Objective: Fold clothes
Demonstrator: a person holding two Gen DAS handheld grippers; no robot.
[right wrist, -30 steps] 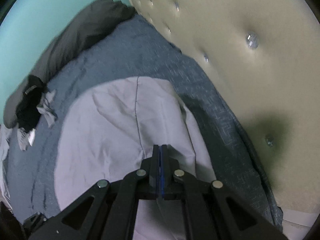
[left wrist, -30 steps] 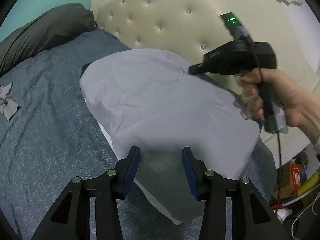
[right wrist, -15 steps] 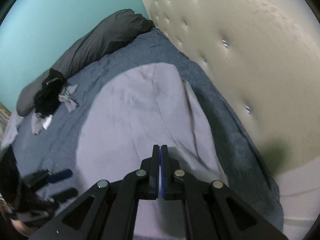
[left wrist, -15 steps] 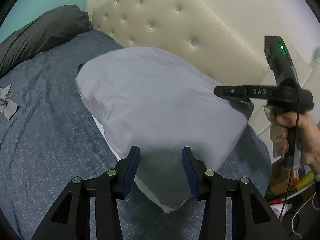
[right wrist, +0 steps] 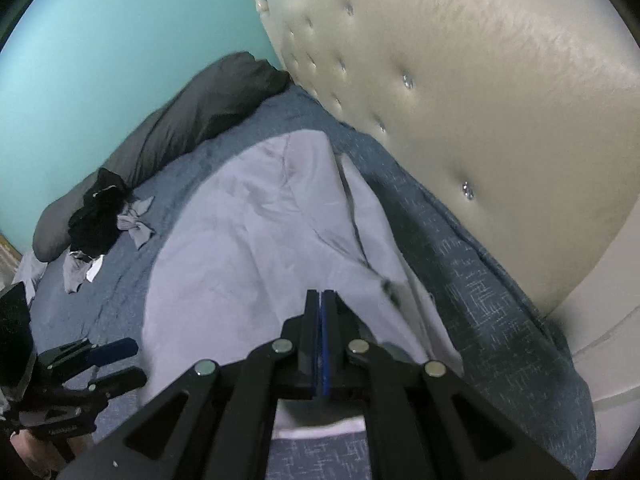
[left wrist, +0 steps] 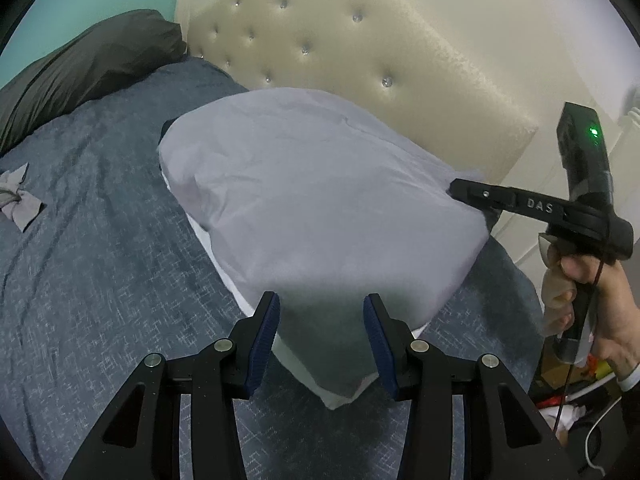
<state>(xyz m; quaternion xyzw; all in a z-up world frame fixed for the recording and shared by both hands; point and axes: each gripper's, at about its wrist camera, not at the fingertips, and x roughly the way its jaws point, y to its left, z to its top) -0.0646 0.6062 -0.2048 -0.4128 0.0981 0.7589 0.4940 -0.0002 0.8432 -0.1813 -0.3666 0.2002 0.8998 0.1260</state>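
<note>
A pale lilac garment (left wrist: 320,208) lies spread on the blue-grey bedspread (left wrist: 92,280), near the headboard; it also shows in the right wrist view (right wrist: 260,248). My left gripper (left wrist: 322,336) is open, its blue pads either side of the garment's near corner, just above it. My right gripper (right wrist: 321,312) is shut and rests at the garment's right edge; whether cloth is pinched between the pads is not clear. In the left wrist view the right gripper (left wrist: 456,190) touches the cloth's far right edge. In the right wrist view the left gripper (right wrist: 116,364) shows at lower left.
A cream tufted headboard (left wrist: 380,64) stands behind the garment. A dark grey pillow (left wrist: 80,68) lies at the far left. A pile of dark and grey clothes (right wrist: 100,216) sits on the bed. Clutter and cables (left wrist: 580,408) lie beside the bed.
The right gripper has swung from over the cloth's top to its right edge, lower and further right. The garment has settled flatter. My left gripper stays open at the near corner.
</note>
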